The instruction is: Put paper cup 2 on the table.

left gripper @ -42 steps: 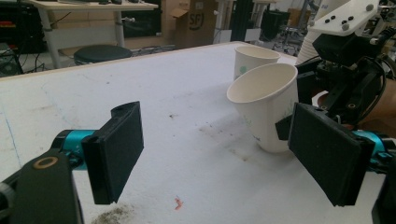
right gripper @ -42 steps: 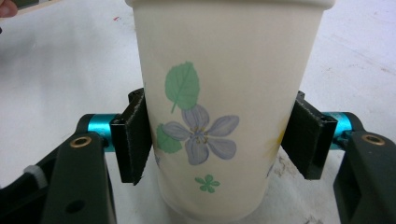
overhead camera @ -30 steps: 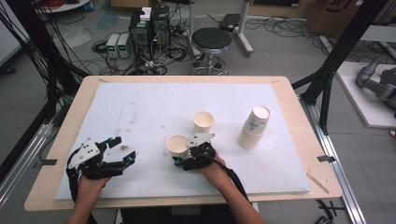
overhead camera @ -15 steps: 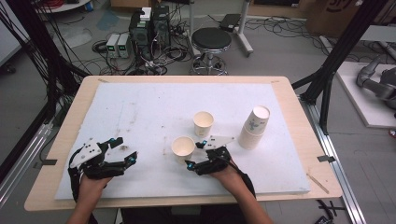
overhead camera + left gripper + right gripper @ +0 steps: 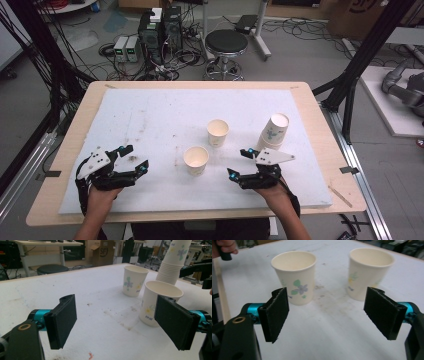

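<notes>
On the white mat (image 5: 150, 115), lower centre of the high view: the near cup (image 5: 196, 160) stood upright, its long axis vertical, mouth up.
Second cup: the far cup (image 5: 217, 132) stood upright too, just up and right of the near cup, the two apart.
Stack: the cup stack (image 5: 272, 132) leaned a little, its top tipped toward the upper right of the high view, right of the far cup.
Right gripper: the right gripper (image 5: 239, 162) lay at lower right of centre, jaws pointing toward frame left at the near cup; its jaws had just been opening and stood wide, with nothing between the pads. It sat well clear of the near cup and just below the stack.
Right gripper view: both cups showed beyond the pads, the near cup (image 5: 295, 277) at upper left, the far cup (image 5: 369, 272) at upper right, neither touched.
Left gripper: the left gripper (image 5: 135, 159) rested at lower left, jaws spread wide and empty, pointing toward frame right.
Left gripper view: the near cup (image 5: 158, 302) stood partly behind the right pad, the far cup (image 5: 133, 280) and the stack (image 5: 172, 265) farther back.
Edges and room: bare mat lay between the two grippers around the near cup; the wooden table (image 5: 320, 125) rim ran close below both hands, and wide free mat spread toward the upper left.
Look: the cups were cream paper with a small floral print in green, purple and yellow, plain inside.
</notes>
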`<action>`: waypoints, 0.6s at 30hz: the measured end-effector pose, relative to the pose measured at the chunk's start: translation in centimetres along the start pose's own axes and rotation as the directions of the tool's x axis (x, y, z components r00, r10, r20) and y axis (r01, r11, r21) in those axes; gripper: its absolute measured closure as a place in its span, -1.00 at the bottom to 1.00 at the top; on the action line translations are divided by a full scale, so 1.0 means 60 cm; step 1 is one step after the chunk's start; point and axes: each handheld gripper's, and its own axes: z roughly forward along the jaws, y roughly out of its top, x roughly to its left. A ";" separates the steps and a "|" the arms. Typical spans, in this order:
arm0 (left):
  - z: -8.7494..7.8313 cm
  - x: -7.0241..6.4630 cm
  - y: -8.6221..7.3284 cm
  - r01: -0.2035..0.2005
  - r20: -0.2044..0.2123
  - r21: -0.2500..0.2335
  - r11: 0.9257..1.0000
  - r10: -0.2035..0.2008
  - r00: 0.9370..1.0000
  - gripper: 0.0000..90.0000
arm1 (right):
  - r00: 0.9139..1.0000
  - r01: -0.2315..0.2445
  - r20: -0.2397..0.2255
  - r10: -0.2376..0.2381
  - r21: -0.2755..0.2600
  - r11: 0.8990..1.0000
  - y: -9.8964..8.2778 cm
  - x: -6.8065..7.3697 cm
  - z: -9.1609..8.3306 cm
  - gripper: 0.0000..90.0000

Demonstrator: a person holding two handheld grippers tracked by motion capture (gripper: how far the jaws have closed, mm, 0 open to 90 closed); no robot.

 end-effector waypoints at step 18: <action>-0.010 -0.007 0.000 0.008 0.012 -0.016 1.000 -0.007 1.000 -0.64 | 0.982 -0.004 0.190 0.022 -0.092 0.996 -0.015 -0.028 -0.089 -0.53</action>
